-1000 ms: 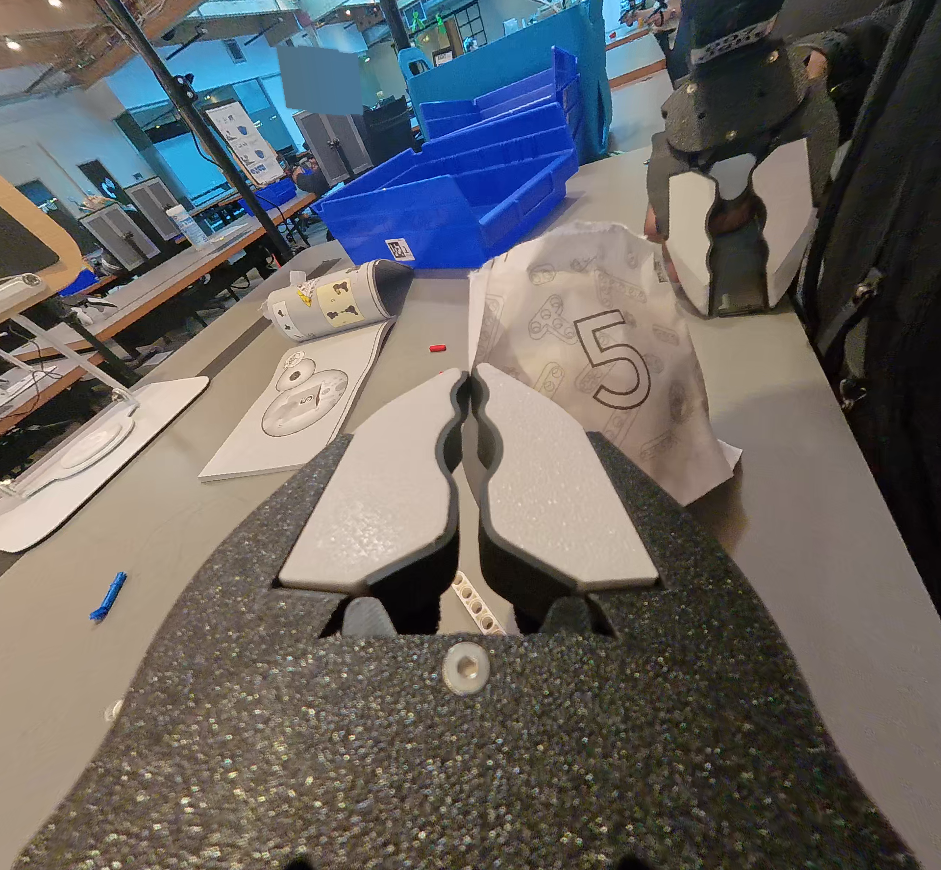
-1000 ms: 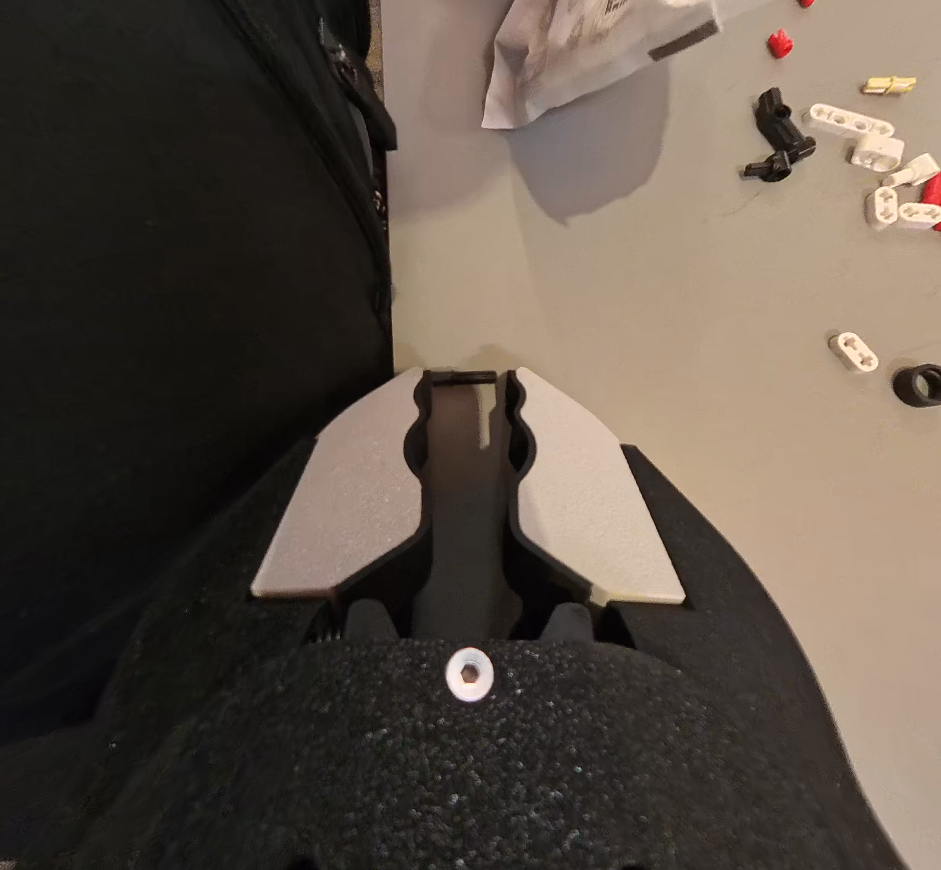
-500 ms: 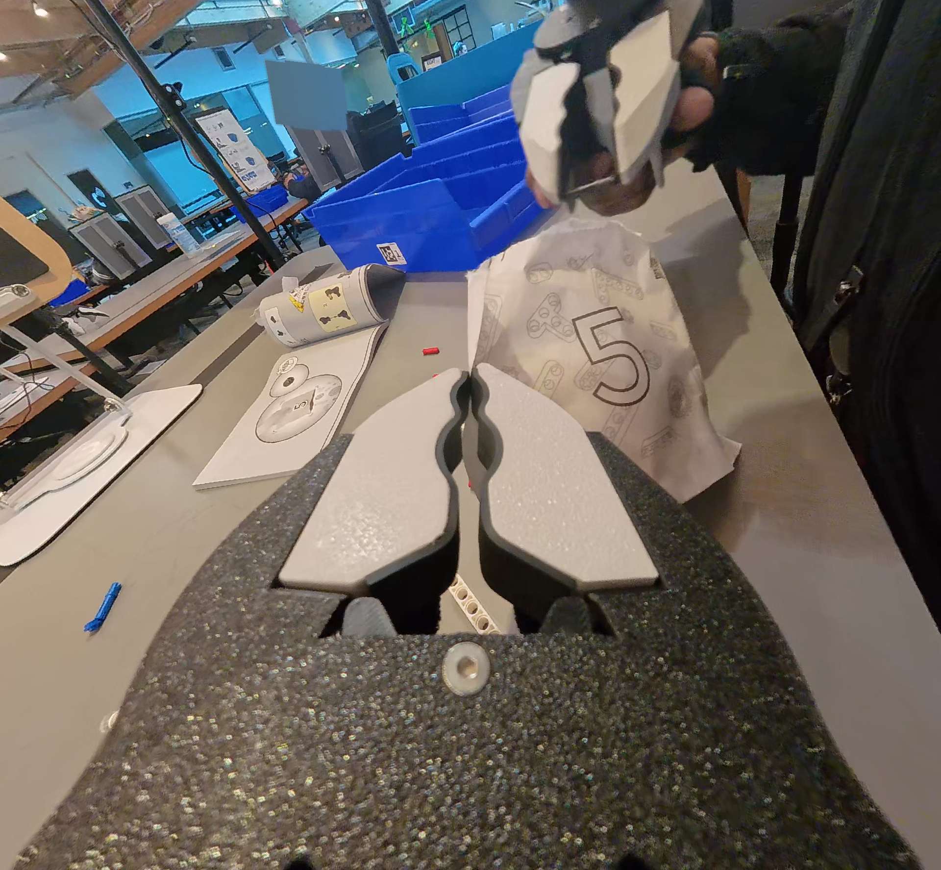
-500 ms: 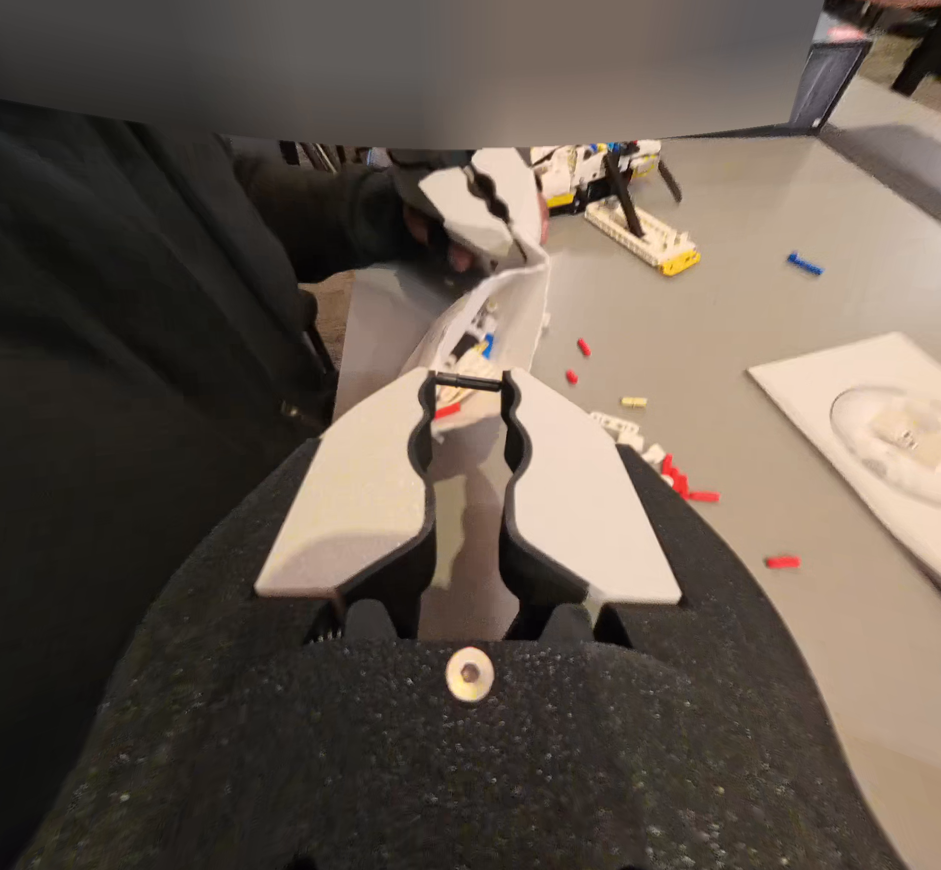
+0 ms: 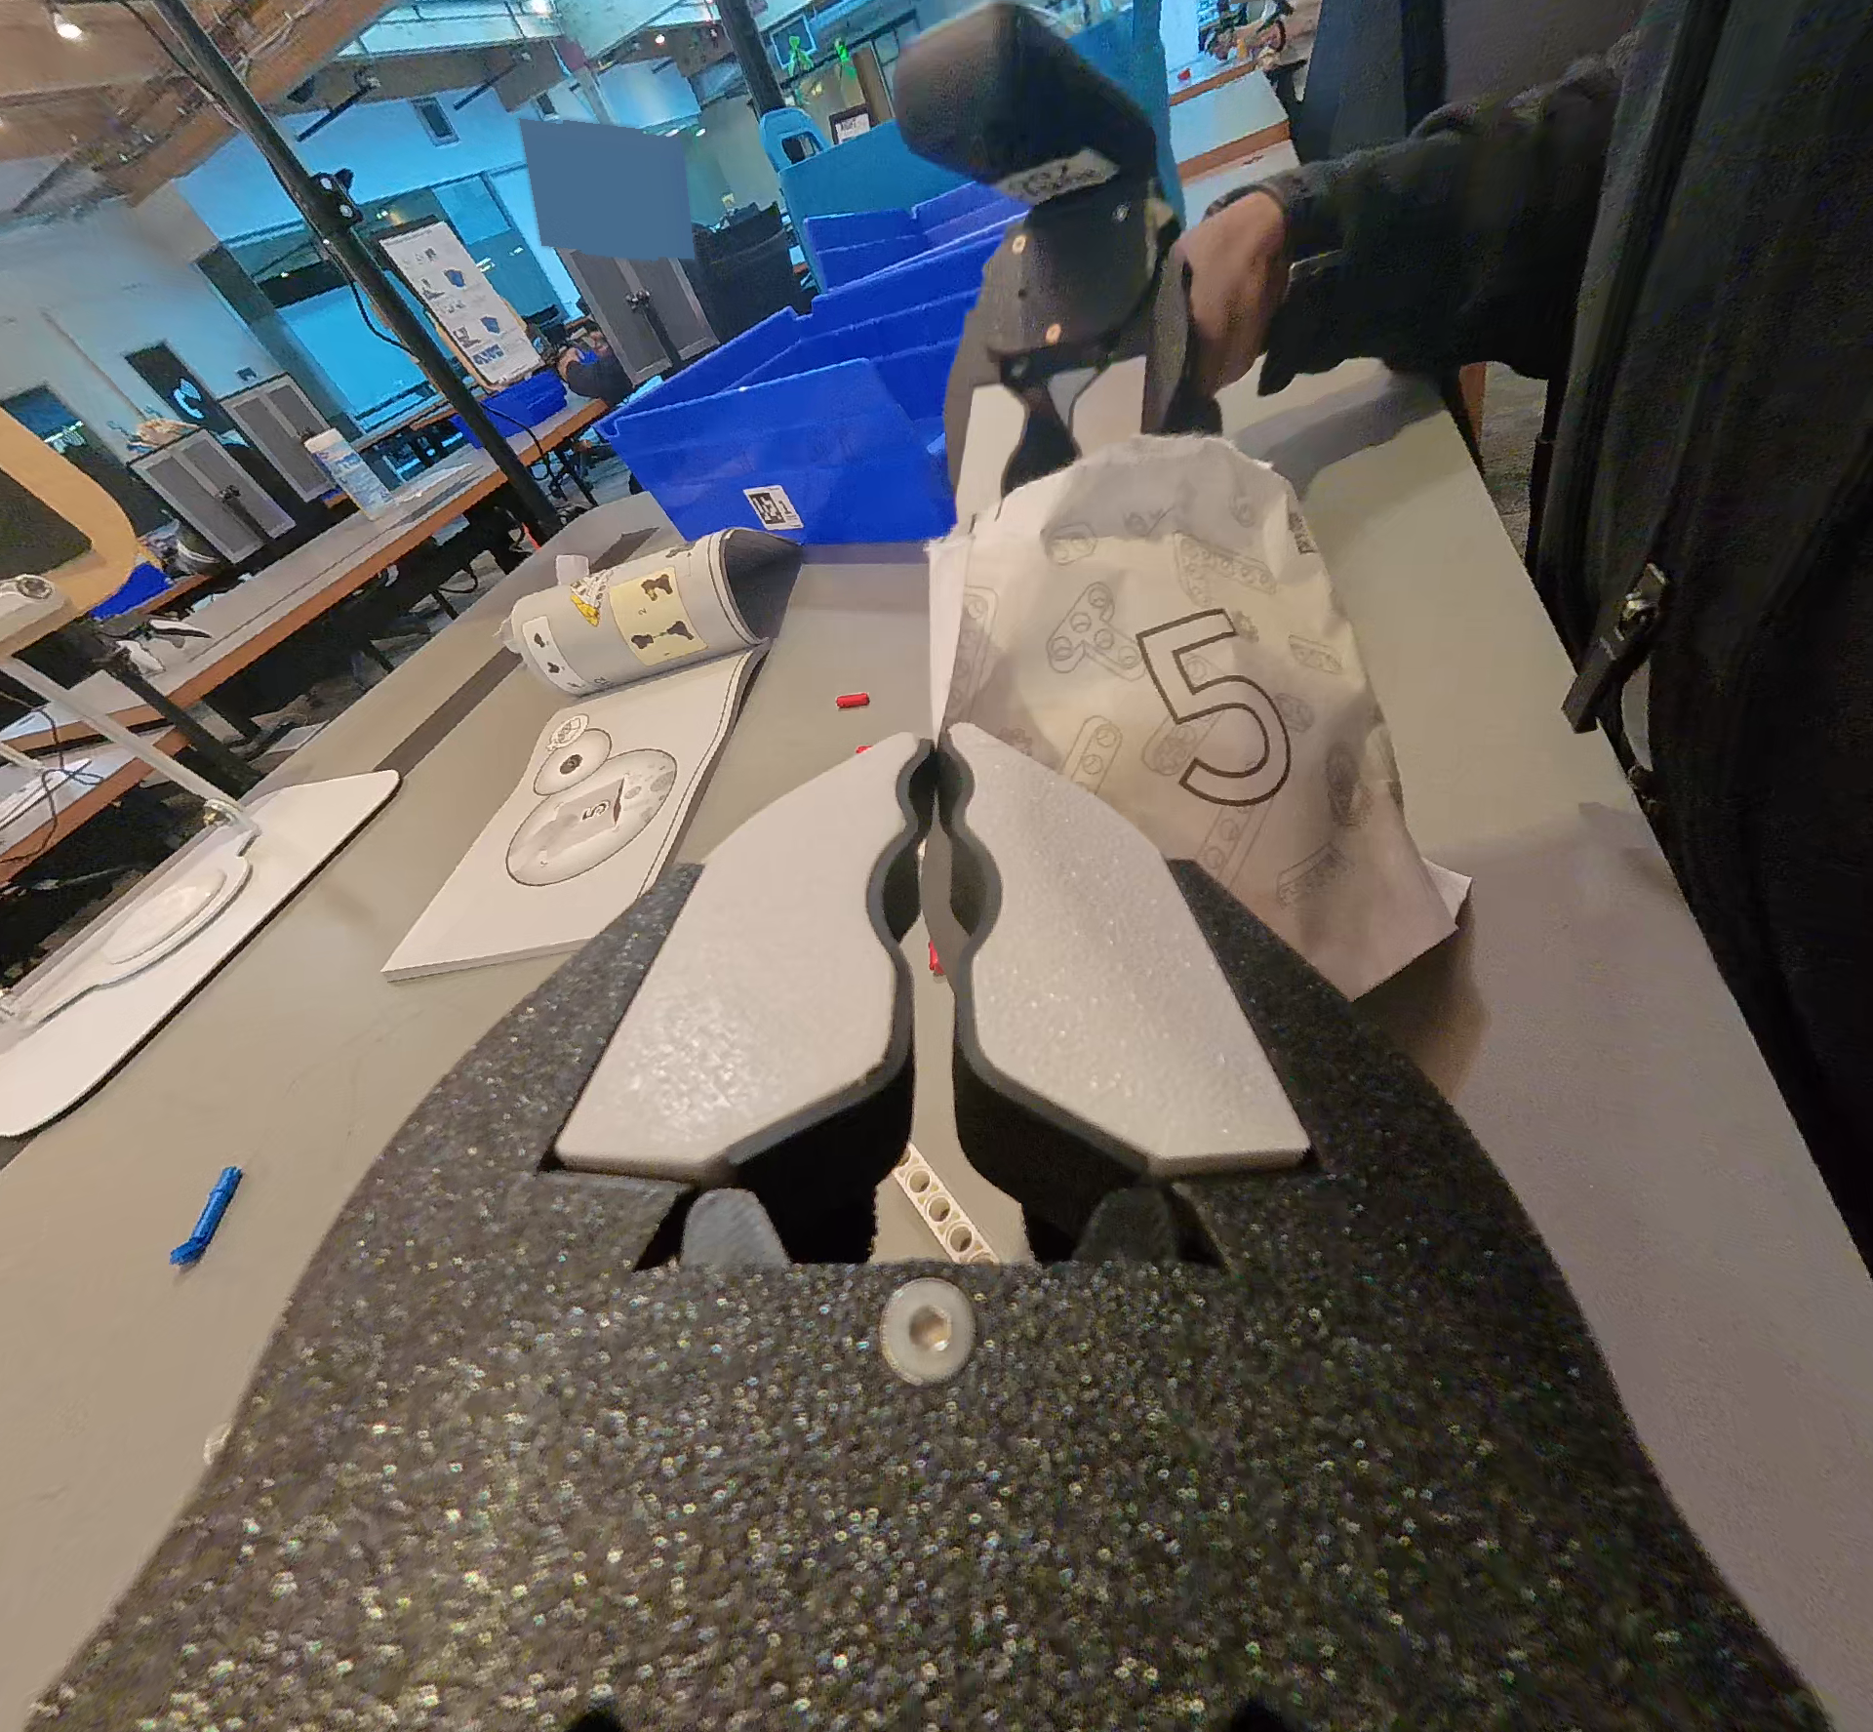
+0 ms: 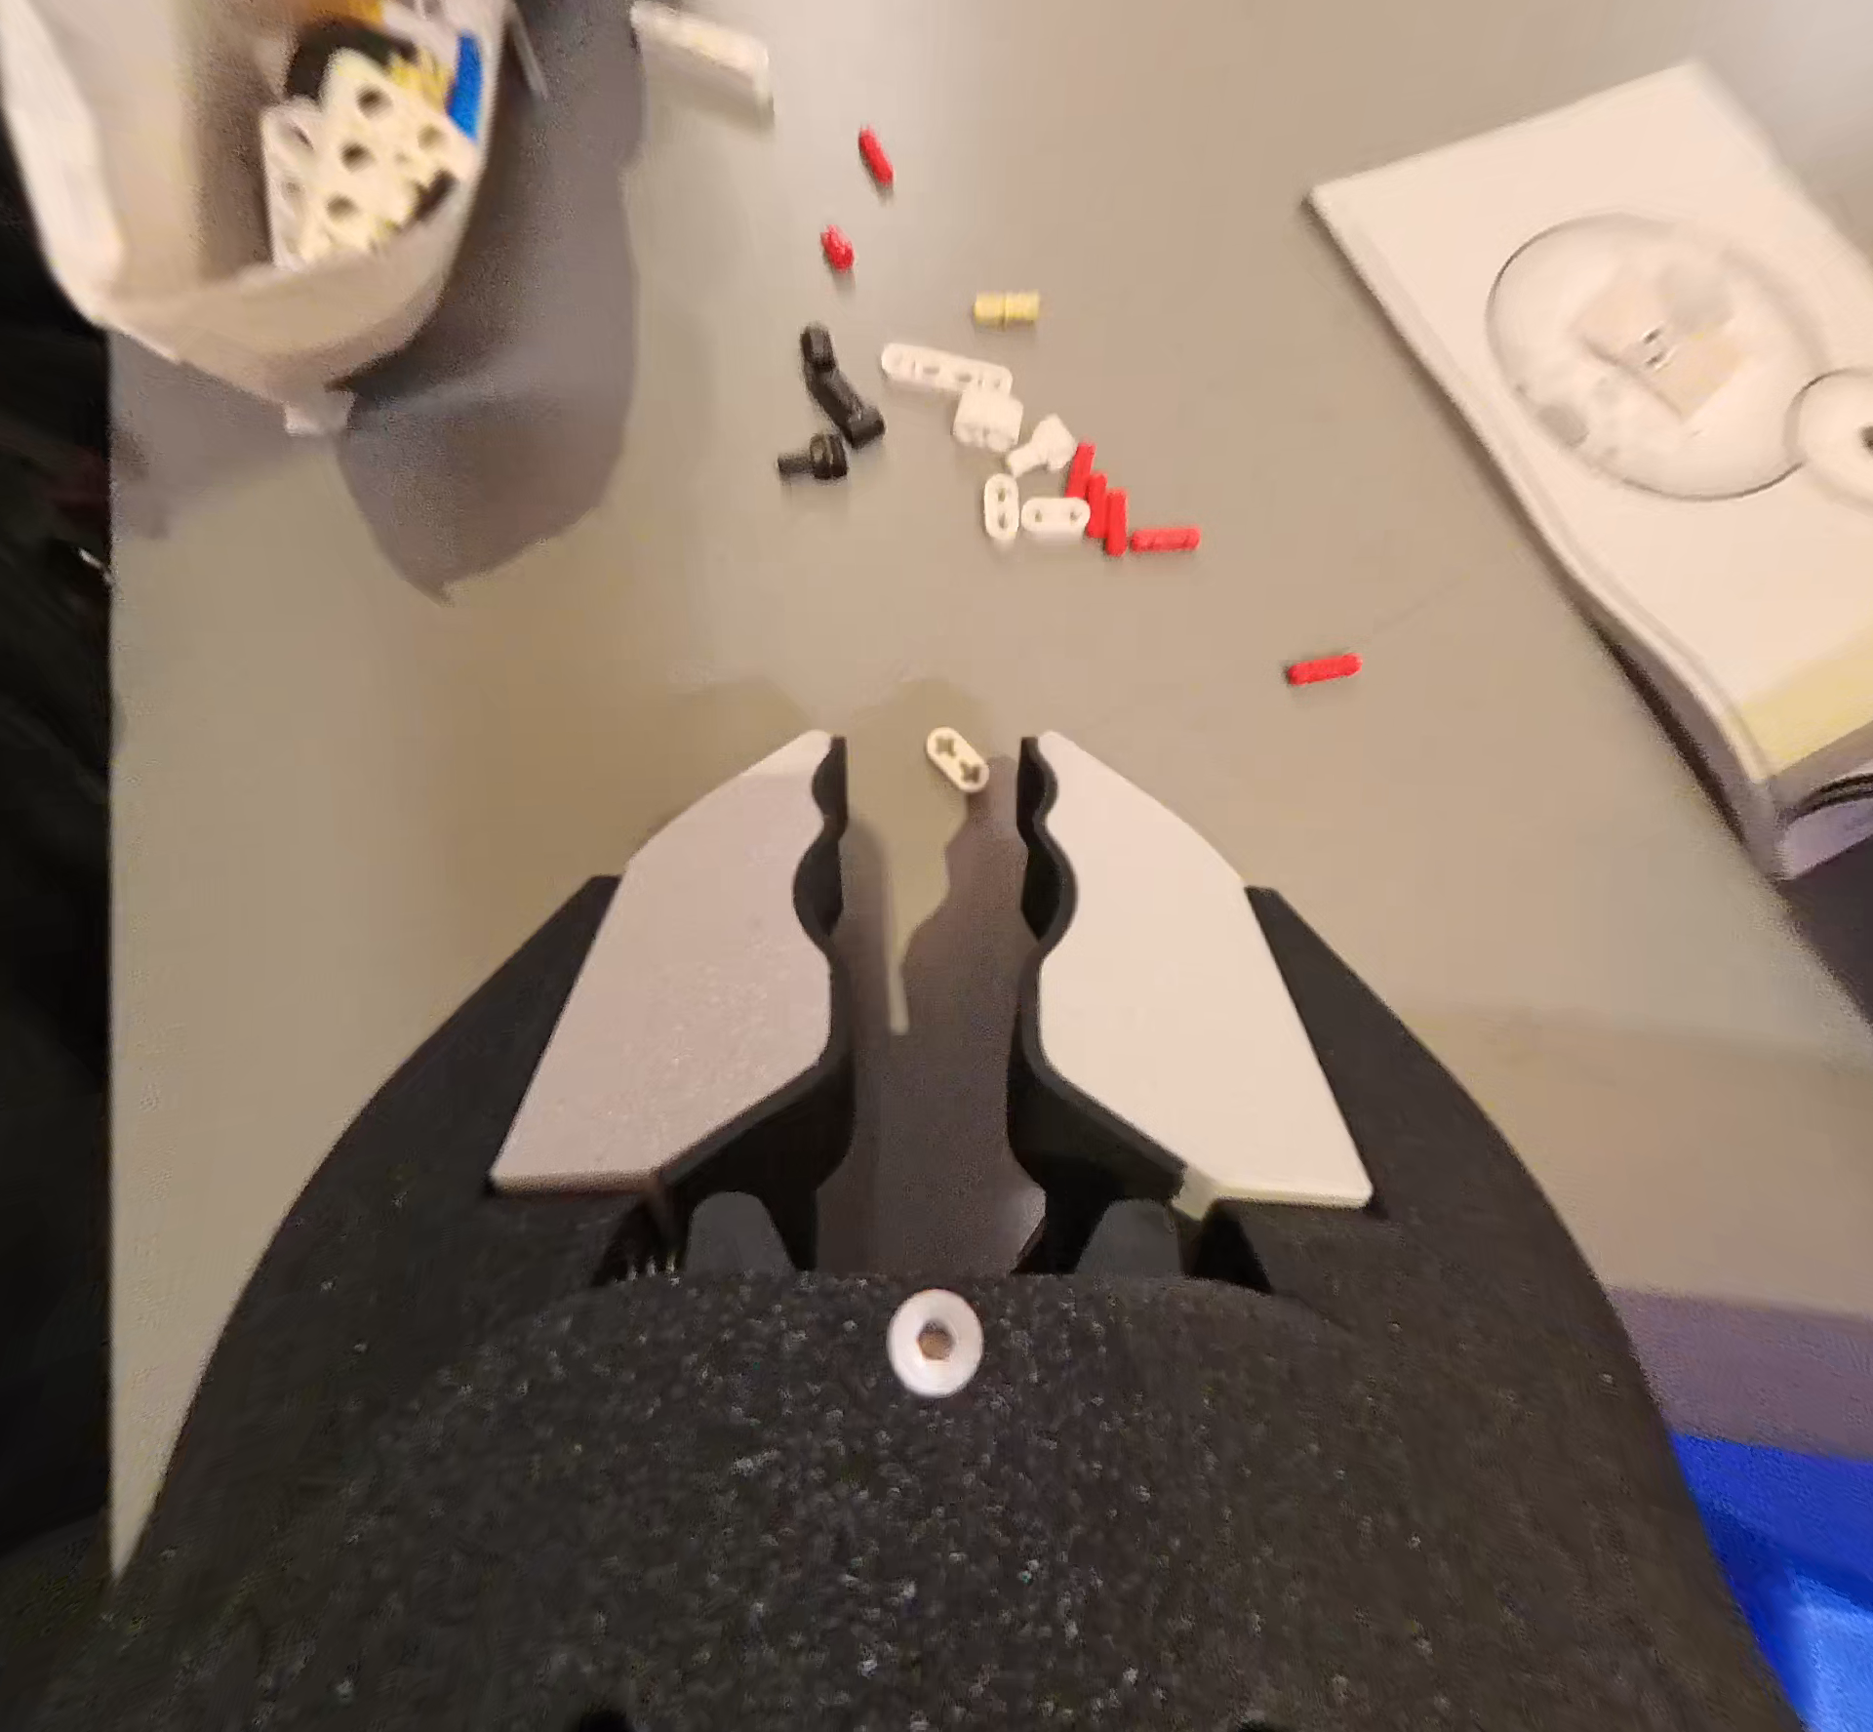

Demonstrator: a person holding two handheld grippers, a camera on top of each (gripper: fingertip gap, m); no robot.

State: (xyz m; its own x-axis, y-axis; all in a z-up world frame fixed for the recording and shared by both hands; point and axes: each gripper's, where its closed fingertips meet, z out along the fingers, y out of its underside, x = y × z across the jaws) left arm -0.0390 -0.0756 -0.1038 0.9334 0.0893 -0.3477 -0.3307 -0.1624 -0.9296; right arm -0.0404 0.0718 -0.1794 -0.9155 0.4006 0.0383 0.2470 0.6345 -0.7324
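Left gripper point(image 5: 933, 756) clamped on edge of white paper bag point(image 5: 1196, 710), printed numeral, 1 o'clock | right gripper point(image 6: 930, 751) parted over small white link point(image 6: 957, 757) lying on table point(image 6: 405, 822) | booklet point(image 6: 1622, 426) at 2 o'clock

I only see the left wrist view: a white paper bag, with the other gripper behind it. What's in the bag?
Observer: The right wrist view looks into the paper bag: white, black, yellow and blue building pieces.
Operator: And that gripper's fingers?
Observer: The right gripper is open. A small white link lies on the table between its tips, touching neither.
Operator: Anything beyond?
Observer: Loose red pins and black connectors lie on the grey table.
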